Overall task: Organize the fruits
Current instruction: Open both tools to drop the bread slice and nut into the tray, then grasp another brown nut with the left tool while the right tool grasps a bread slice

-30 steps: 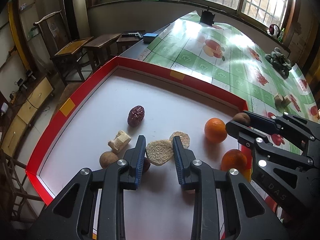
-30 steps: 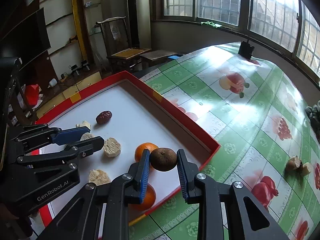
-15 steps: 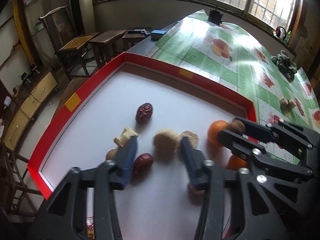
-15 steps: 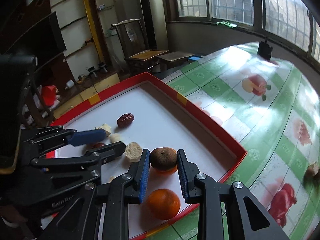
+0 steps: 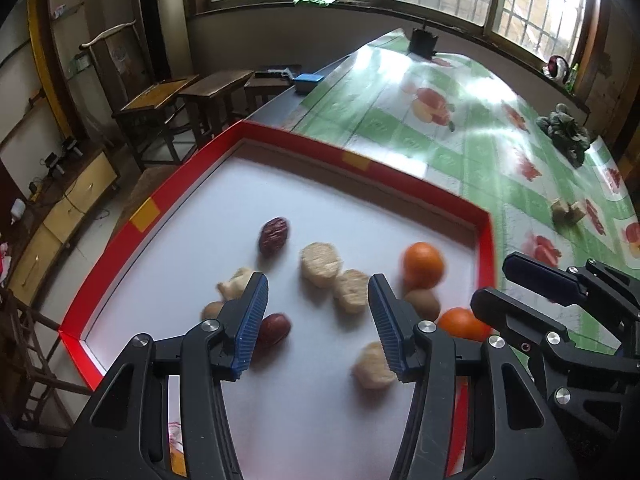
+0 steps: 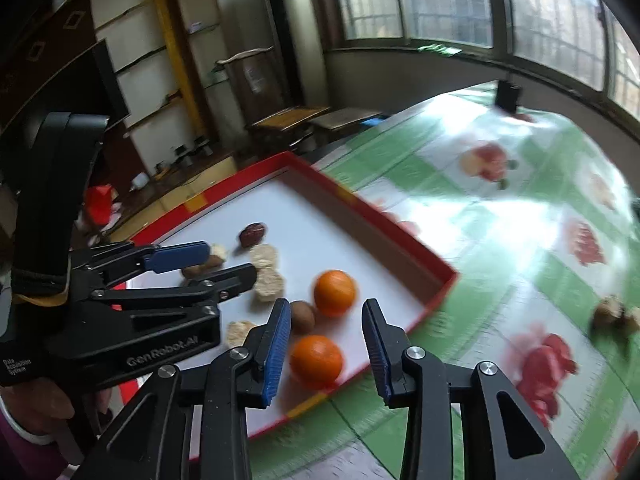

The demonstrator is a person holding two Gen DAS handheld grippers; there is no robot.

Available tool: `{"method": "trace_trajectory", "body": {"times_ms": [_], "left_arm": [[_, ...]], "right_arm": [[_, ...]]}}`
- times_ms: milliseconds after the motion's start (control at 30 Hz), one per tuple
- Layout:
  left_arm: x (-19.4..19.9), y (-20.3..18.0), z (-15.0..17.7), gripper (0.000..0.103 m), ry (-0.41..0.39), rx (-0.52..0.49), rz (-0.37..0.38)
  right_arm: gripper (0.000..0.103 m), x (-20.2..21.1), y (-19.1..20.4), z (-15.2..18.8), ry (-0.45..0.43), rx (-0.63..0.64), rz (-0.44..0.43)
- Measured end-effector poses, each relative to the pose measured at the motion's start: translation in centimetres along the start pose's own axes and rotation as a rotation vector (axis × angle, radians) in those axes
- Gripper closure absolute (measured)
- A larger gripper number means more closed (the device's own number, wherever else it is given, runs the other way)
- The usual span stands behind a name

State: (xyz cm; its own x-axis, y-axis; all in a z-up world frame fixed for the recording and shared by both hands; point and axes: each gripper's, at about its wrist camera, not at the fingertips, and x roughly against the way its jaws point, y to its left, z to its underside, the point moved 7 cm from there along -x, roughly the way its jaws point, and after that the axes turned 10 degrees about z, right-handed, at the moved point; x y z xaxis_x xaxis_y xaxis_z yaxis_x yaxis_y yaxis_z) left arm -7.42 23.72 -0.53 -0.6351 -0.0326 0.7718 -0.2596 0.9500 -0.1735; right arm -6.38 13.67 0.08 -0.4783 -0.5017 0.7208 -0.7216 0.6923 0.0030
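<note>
While both tools hang above the tray, entries follow.

Step in hand (judged): pick the next fruit to sort; nothing is held now.

Left gripper: jaws spread wide, empty, above the red-rimmed white tray.

Right gripper: jaws spread wide, empty, over the tray's near corner.

Between the left jaws: a pale tan ridged round slice, touching a second such slice beyond it.

At the left gripper's right fingertip: a third pale slice, partly hidden behind the blue pad.

At its left fingertip: a glossy dark red date, just beside the pad; a wrinkled dark red date lies farther ahead.

Between the right jaws: a round orange fruit nearest; a second orange ahead; a dull brown round fruit touching it, toward the left finger.

Technique (judged): centre the jaws on one fruit only, descend straight, close slowly; neighbours crowd close and round fruit may roll.

Risk (judged): the left gripper's right pad could nudge the third slice.

Off the tray: small brownish lumps on the green fruit-print tablecloth, well apart.
</note>
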Motion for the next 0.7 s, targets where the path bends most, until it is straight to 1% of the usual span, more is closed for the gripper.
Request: {"method": "trace_trajectory", "body": {"times_ms": [133, 233, 467, 700], "left_arm": [[0.1, -2.5, -0.4, 0.051, -0.008, -0.03, 0.028], [0.0, -5.1, -0.8, 0.051, -0.011, -0.063, 0.06], [-1.0, -10.4, -1.5, 0.051, -0.009, -0.13, 0.109], [-2.4, -15.8, -1.8, 0.051, 0.003, -0.203, 0.149]], "right_arm": [[0.064, 1.5, -2.4, 0.5, -0.021, -0.05, 0.067], [0.062, 2.3, -4.4, 1.1, -0.022, -0.086, 0.103], [0.06, 4.6, -10.1, 2.6, -0.031, -0.194, 0.175], [0.059, 6.9, -16.3, 4.9, -0.034, -0.312, 0.23]]}}
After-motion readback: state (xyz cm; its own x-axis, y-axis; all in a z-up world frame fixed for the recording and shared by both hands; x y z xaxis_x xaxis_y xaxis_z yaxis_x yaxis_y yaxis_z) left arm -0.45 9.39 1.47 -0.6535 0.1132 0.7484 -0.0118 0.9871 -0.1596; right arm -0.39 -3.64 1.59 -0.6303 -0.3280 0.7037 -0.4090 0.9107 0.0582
